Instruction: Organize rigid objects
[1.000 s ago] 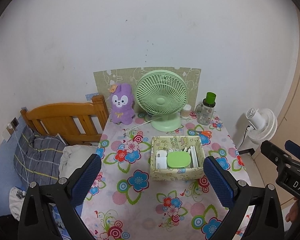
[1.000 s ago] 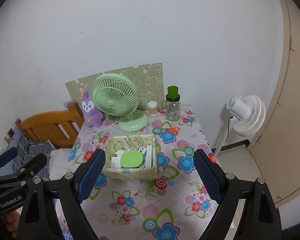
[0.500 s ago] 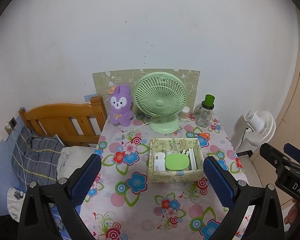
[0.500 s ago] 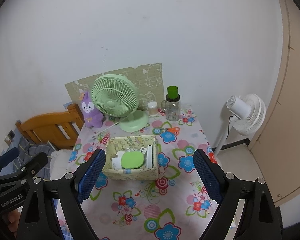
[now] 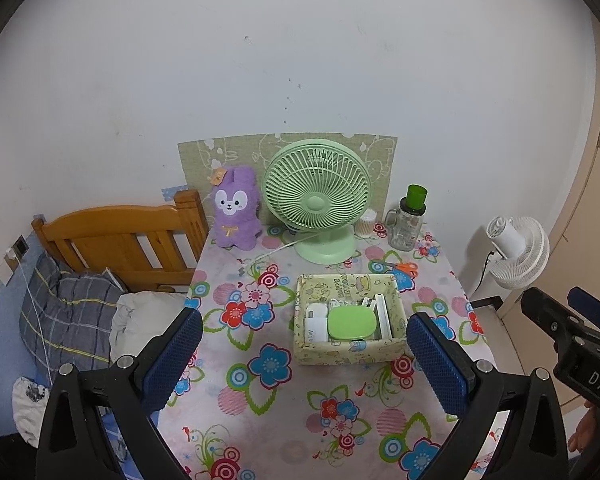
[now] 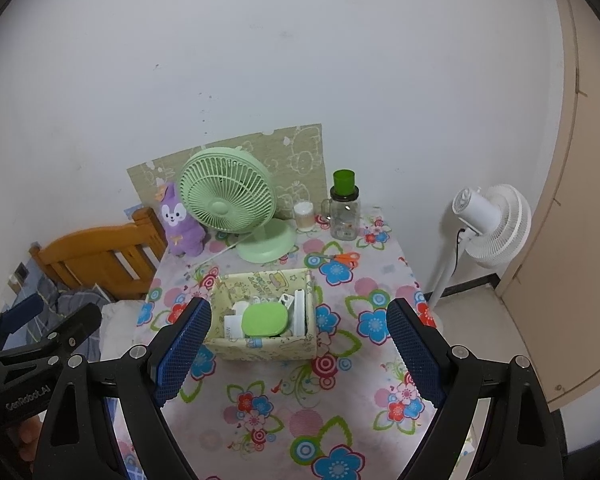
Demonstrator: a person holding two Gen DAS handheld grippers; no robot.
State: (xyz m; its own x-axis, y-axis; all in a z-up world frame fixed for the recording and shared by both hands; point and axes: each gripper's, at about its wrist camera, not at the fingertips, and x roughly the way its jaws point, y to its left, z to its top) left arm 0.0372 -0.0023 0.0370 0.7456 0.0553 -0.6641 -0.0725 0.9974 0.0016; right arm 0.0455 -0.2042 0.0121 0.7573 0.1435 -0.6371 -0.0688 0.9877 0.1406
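A table (image 5: 260,360) under a flowered cloth is carrying a patterned box (image 5: 350,354) near its middle. Behind it a green fan (image 5: 316,204) is standing, with a purple plush rabbit (image 5: 236,212) sitting to its left, a small jar (image 5: 366,224) and a green-capped bottle (image 5: 408,220) to its right, and orange scissors (image 5: 400,267) lying nearby.

Plain white wall (image 5: 300,60) at the back, bit scuffed. A wooden headboard (image 5: 120,240) sits left of the floral-cloth table (image 5: 260,400), with a plaid pillow (image 5: 68,320) below it. White standing fan (image 6: 488,224) on the right, next to a beige door (image 6: 572,200).
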